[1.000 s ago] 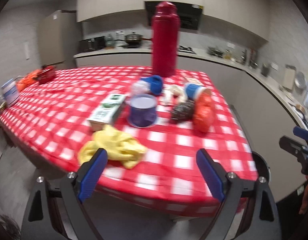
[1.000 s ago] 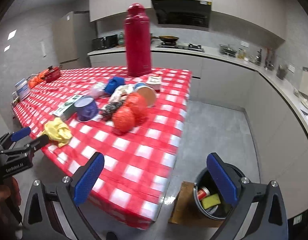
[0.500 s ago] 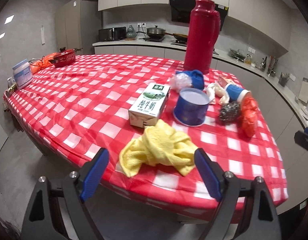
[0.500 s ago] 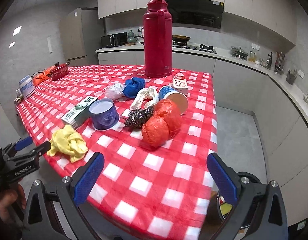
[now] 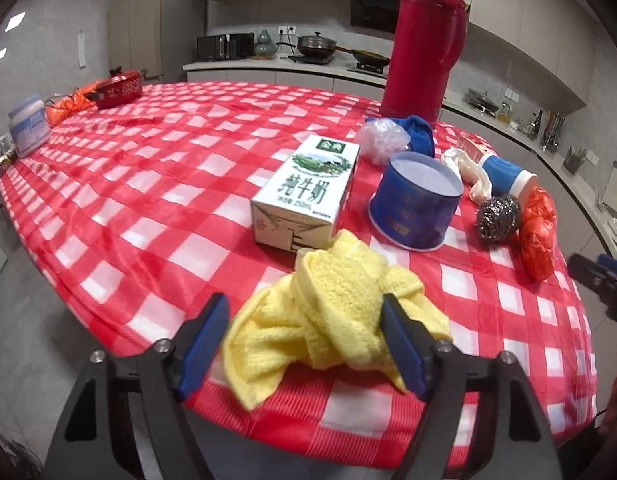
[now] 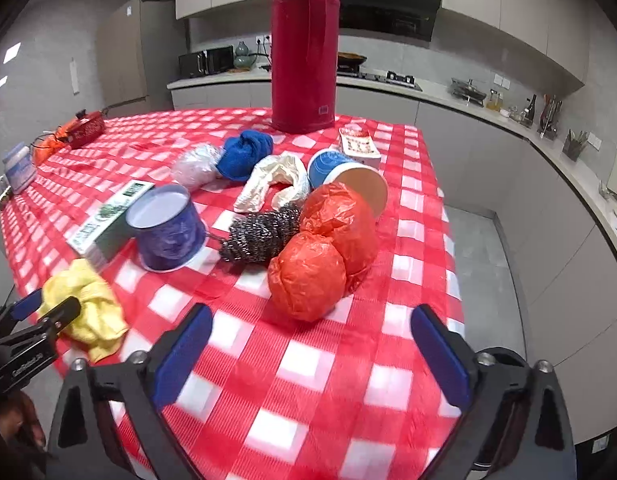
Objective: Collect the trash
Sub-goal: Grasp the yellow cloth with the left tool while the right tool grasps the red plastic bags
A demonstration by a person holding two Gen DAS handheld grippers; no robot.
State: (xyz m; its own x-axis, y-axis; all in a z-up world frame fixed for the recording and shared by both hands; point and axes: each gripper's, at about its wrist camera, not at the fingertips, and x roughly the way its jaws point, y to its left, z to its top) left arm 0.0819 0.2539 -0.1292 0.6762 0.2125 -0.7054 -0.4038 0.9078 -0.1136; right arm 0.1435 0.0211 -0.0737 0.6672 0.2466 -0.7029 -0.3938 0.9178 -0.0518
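Note:
A crumpled yellow cloth [image 5: 328, 320] lies at the near edge of the red-checked table [image 5: 128, 208]. My left gripper [image 5: 304, 304] straddles it, jaws closing, and the blue pads are not clearly pressing on it. From the right wrist view the same cloth [image 6: 84, 304] and left gripper [image 6: 48, 306] appear at the lower left. Two orange plastic bags [image 6: 308, 280] sit just ahead of my right gripper [image 6: 310, 320]. Its jaws stand wide, closing slightly, with nothing between them. A steel scourer [image 6: 260, 232] lies beside the bags.
Behind the cloth are a milk carton [image 5: 308, 192] and an upturned blue cup [image 5: 416, 208]. Farther back lie a paper cup [image 6: 348, 176] on its side, a blue rag [image 6: 246, 152], crumpled plastic [image 6: 196, 166] and a tall red thermos [image 6: 304, 48]. A dark bin [image 6: 504, 356] stands on the floor.
Both grippers have come forward and down toward the table. The yellow cloth now lies between the left fingers, which have narrowed. The orange bags are much closer to the right gripper.

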